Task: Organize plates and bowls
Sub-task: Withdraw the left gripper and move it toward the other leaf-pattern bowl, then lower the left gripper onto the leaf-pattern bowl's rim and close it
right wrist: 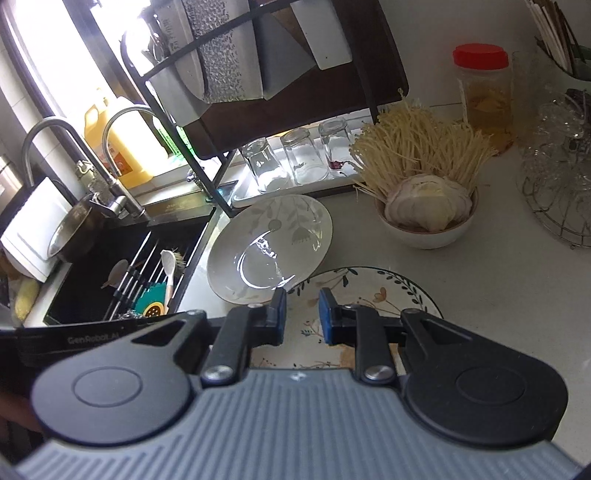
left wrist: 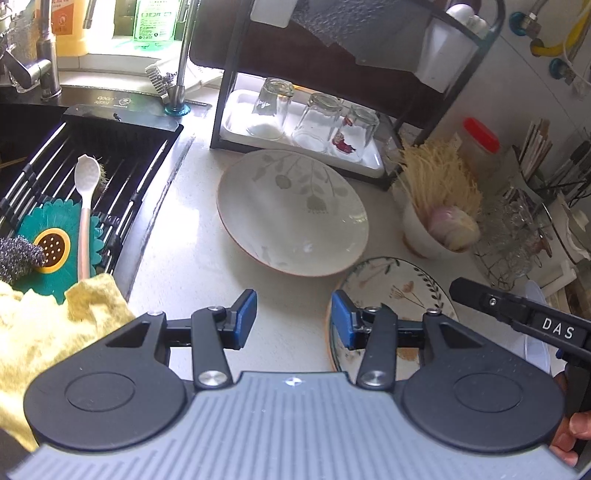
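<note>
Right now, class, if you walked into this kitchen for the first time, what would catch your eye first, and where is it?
Most striking is the big pale plate with a leaf pattern, lying in the middle of the counter in front of the black rack. Beside it, a flowered plate lies nearer, under both grippers. To the right, a white bowl stands piled with thin mushrooms.

I'm in a home kitchen. Black sink (left wrist: 110, 147) with a steel tap (right wrist: 92, 162) and scrub things on its rack, dish soap bottles (left wrist: 153, 22) on the sill. Drying rack (left wrist: 354, 74) holds upturned glasses (left wrist: 317, 122). The desk (left wrist: 199, 258) carries plates (left wrist: 291, 210), a bowl of enoki mushrooms (right wrist: 424, 173), a red-lidded jar (right wrist: 484, 92).
</note>
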### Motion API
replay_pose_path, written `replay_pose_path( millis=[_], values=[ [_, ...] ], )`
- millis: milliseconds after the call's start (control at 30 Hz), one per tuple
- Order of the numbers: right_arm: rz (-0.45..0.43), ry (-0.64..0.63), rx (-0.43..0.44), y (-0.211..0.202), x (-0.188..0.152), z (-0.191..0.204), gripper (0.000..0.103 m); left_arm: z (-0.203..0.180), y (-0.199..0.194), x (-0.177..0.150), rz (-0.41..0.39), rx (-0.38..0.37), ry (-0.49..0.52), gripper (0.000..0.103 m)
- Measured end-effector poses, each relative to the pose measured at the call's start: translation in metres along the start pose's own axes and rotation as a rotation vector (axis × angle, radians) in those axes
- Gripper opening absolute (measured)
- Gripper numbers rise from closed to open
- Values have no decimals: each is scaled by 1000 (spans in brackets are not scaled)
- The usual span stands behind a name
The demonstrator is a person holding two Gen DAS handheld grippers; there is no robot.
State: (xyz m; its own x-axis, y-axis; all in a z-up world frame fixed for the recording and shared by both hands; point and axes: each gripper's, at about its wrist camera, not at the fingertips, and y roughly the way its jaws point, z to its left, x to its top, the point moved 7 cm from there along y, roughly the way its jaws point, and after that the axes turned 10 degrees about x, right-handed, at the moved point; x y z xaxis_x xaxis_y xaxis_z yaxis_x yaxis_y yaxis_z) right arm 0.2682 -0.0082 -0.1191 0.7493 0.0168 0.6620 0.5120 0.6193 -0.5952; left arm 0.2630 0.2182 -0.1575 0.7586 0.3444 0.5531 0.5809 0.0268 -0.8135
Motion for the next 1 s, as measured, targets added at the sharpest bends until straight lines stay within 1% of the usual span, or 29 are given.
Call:
replay_pose_path(
  millis=[100,233,400,433,500,633,700,733,833,900,1000],
  values=[
    [14,8,-1,22,8,0,23,7,18,11,17,-9,-8,51],
    [19,26,-20,42,15,-4,23,11,39,23,39,-24,-9,51],
    [50,58,-47,64,20,-13,24,12,65,39,70,-34,17,51],
    [53,64,-55,68,21,-14,32,13,70,42,78,-30,9,51],
    [52,81,-59,76,25,-17,43,15,77,47,94,-44,-8,52],
    [67,88,-85,89,29,-21,43,19,92,59,108,-44,-11,53],
    [77,94,-88,95,31,-23,43,19,96,68,93,-64,16,53],
    [82,101,-90,99,32,-25,43,20,99,71,96,-60,14,53],
    [93,110,-97,108,35,-28,43,25,104,82,106,-81,-30,53],
    [93,107,-105,113,38,-31,43,28,109,88,103,-70,-38,53],
    [94,120,-124,121,41,-38,43,30,114,95,103,-83,-54,52]
  ],
)
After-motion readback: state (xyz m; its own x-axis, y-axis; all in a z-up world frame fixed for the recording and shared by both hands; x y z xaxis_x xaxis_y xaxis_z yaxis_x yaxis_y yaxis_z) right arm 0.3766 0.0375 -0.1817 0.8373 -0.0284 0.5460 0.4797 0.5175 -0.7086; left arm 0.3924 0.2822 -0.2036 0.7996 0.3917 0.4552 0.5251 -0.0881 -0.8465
